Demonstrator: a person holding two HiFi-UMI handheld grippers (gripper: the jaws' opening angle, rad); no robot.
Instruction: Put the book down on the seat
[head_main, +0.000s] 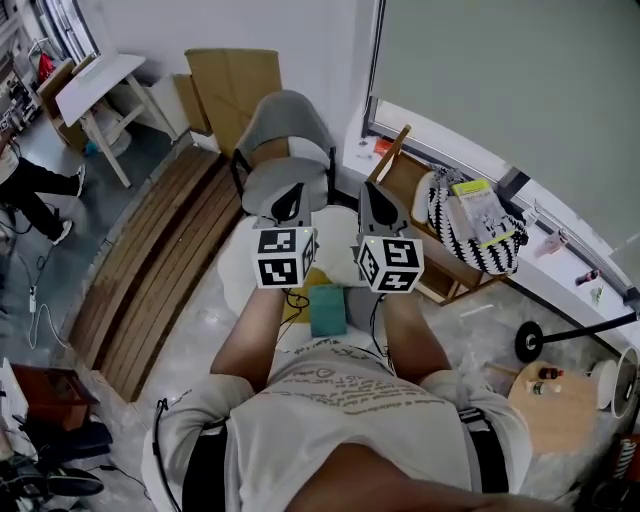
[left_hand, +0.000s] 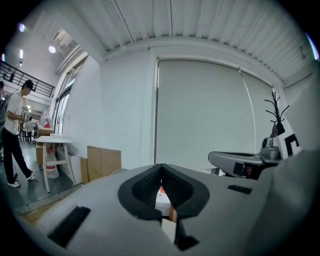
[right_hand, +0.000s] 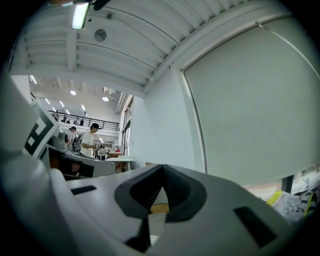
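In the head view a teal book (head_main: 327, 309) lies flat on a white surface just in front of the person's chest, under and between the two forearms. A grey chair (head_main: 283, 160) with an empty seat stands farther ahead. My left gripper (head_main: 291, 207) and right gripper (head_main: 379, 208) are held side by side above the book, pointing level toward the chair. In the left gripper view the left gripper (left_hand: 161, 178) has its pads together with nothing between them. In the right gripper view the right gripper (right_hand: 162, 178) is likewise shut and empty.
Wooden planks (head_main: 150, 260) lie on the floor at the left. A wooden rack with a striped bag (head_main: 475, 228) stands right of the chair, and cardboard (head_main: 236, 80) leans behind it. There is a white table (head_main: 100, 85) at the far left and a round wooden stool (head_main: 560, 402) at the right.
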